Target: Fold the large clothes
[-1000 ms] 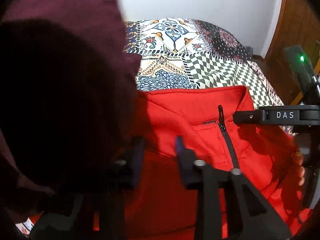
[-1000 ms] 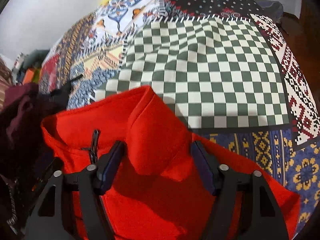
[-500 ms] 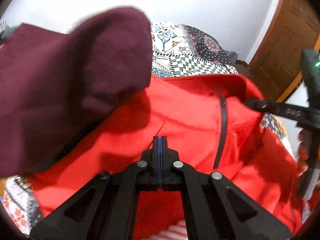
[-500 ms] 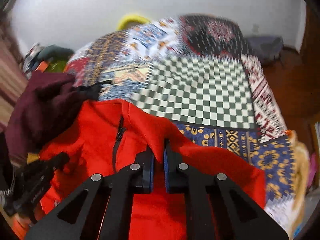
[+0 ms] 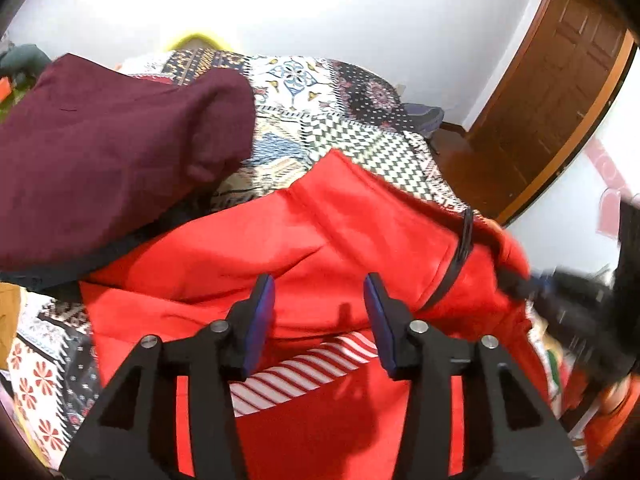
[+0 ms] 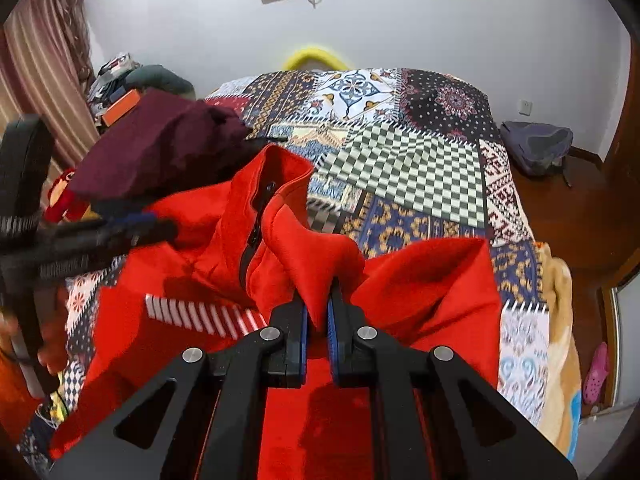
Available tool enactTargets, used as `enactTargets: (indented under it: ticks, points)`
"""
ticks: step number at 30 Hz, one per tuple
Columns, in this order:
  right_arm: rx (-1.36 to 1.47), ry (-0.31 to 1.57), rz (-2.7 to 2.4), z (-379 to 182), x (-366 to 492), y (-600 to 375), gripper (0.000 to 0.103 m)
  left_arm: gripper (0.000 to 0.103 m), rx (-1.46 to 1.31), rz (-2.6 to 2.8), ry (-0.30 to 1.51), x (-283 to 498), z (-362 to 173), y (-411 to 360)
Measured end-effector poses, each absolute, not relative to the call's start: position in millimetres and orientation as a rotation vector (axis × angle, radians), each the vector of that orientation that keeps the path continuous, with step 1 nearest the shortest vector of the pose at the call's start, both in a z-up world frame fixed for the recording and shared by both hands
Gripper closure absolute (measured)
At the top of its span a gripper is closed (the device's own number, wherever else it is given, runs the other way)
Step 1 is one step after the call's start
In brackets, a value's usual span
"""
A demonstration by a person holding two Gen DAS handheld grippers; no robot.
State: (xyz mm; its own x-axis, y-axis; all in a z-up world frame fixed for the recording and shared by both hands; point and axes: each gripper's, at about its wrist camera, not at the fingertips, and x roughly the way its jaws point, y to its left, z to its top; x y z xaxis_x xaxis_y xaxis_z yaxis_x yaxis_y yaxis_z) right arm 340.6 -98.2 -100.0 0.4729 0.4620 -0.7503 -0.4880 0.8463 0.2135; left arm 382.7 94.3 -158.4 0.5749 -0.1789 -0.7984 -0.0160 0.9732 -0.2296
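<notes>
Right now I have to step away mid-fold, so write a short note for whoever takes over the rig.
Right tool: shut on a pinch of the red jacket beside its collar, lifting it.
Left tool: jaws have just been opening; open, nothing pinched.
The jacket is bunched over the patchwork bedspread, zip facing up; a maroon garment lies beside it.
Done: no fold yet.
Left: regrip with the left tool, spread the jacket flat, fold.

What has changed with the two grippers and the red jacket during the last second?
The right gripper closed on the red jacket and lifted it off the bed. The left gripper closed on it too, then its jaws have just opened, gripping nothing now. The maroon garment remains beside the jacket.
</notes>
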Motion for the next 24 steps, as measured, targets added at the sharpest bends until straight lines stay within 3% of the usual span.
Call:
enactTargets:
  ticks: [6,18,19,24]
  points:
    - [-0.009,0.929,0.600,-115,329,-104,0.096,0.045,-0.271,-0.110,1.004,415,-161,69]
    - [0.080,0.991,0.615,-149,329,-120,0.096,0.046,-0.152,0.077,1.124,479,-215,42]
    - [0.083,0.993,0.615,-150,329,-121,0.096,0.048,-0.161,0.074,1.140,481,-221,43]
    - [0.070,0.999,0.611,-152,329,-120,0.096,0.091,-0.187,0.048,1.232,481,-255,52]
